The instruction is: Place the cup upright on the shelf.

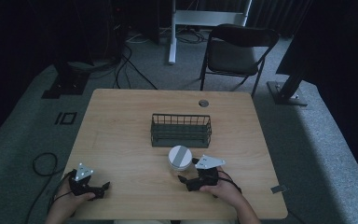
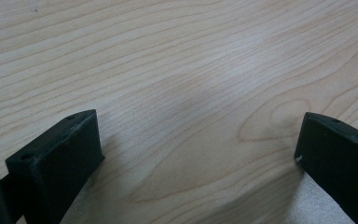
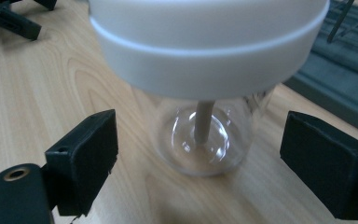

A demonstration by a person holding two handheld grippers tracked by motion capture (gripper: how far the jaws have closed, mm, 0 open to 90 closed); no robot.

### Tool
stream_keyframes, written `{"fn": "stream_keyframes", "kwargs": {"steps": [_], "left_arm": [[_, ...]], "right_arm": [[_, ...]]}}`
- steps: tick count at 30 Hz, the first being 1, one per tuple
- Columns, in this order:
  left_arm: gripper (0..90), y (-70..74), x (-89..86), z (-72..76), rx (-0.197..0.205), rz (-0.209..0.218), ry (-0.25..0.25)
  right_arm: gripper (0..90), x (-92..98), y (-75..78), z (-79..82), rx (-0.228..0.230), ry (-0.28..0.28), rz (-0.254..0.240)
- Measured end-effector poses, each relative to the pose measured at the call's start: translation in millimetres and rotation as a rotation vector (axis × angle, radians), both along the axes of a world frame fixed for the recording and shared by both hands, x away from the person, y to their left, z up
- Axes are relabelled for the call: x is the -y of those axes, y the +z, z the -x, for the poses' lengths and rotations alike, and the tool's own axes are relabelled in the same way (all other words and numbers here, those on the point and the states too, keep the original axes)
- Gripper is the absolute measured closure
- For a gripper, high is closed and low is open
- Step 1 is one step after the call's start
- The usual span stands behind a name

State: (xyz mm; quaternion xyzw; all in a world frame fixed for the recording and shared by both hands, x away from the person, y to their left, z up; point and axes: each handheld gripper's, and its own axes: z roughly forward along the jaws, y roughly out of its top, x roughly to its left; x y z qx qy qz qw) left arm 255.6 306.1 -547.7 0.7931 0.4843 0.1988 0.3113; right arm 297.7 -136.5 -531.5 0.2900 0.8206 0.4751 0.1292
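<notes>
A clear jar with a white lid (image 1: 180,158) stands upright on the wooden table (image 1: 121,121), just in front of a dark wire basket (image 1: 181,130). My right gripper (image 1: 189,173) sits right beside the jar, open, its jaws spread to either side of the glass body (image 3: 205,135) without touching it. A thin stick shows inside the glass under the white lid (image 3: 209,42). My left gripper (image 1: 103,188) rests low at the table's front left, open, with bare wood between its jaws (image 2: 198,140).
The wire basket's edge (image 3: 340,60) lies just beyond the jar. A folding chair (image 1: 235,51) stands behind the table, and a round cable hole (image 1: 203,103) marks the far edge. Cables trail on the grey carpet (image 1: 42,163) at the left.
</notes>
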Motion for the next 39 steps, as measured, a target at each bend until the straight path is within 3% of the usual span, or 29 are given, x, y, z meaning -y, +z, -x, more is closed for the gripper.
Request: {"fn": "stream_keyframes", "kwargs": {"steps": [11,18,25,39], "left_arm": [[0.7,0.0,0.0,0.0,0.000,0.000,0.000],[0.7,0.0,0.0,0.0,0.000,0.000,0.000],[0.7,0.0,0.0,0.0,0.000,0.000,0.000],[0.7,0.0,0.0,0.0,0.000,0.000,0.001]], "right_arm": [[11.0,-12.6,-0.7,3.1,0.029,-0.032,-0.022],[10.7,-24.1,-7.0,8.8,-0.012,-0.170,-0.071],[10.7,-36.8,-8.7,10.0,0.042,-0.246,-0.072],[10.7,-48.7,-10.0,9.3,0.068,-0.364,-0.098]]}}
